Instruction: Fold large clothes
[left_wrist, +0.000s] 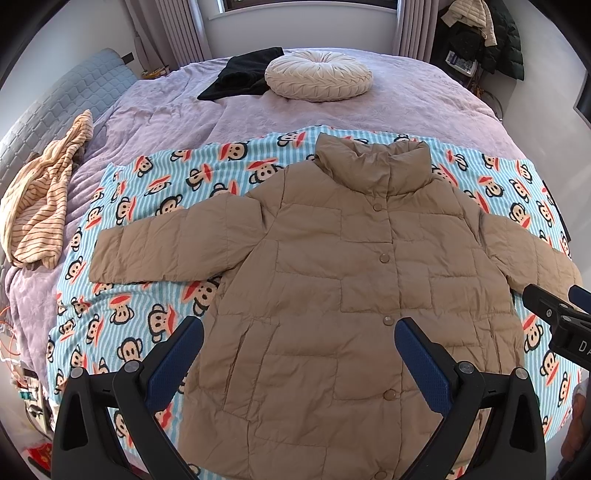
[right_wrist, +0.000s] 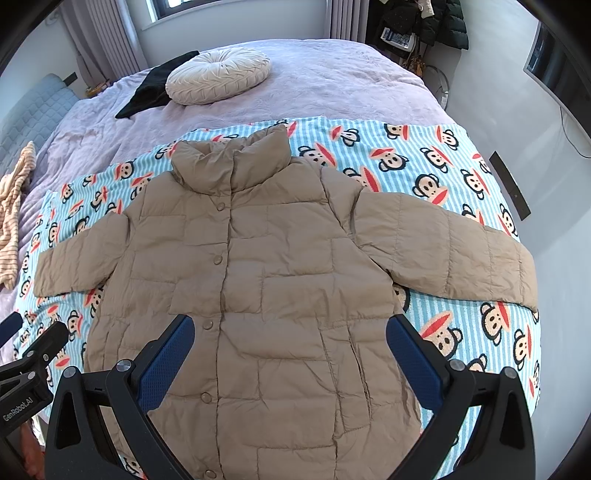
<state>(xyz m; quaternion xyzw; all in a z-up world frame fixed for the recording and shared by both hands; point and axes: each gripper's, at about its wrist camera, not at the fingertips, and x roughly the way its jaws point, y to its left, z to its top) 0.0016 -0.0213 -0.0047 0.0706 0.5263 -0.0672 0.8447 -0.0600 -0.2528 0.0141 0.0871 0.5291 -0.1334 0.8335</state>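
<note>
Tan puffer jacket (left_wrist: 332, 280) (right_wrist: 251, 280) lies flat, front up, snaps closed, sleeves spread out, on monkey-print blanket (left_wrist: 147, 192) (right_wrist: 424, 158) over the purple bedspread (left_wrist: 406, 96) (right_wrist: 332, 81). Left gripper (left_wrist: 299, 350) wide open, holding nothing, hovering above jacket's lower front on the wearer's right side. Right gripper (right_wrist: 290, 350) also wide open, empty, above lower front near the other side's pocket seam. Contact with fabric: cannot tell. Round cream cushion (left_wrist: 318, 75) (right_wrist: 218, 75) and black garment (left_wrist: 240, 74) (right_wrist: 153, 90) well beyond the collar; striped garment (left_wrist: 44, 192) off to the left.
</note>
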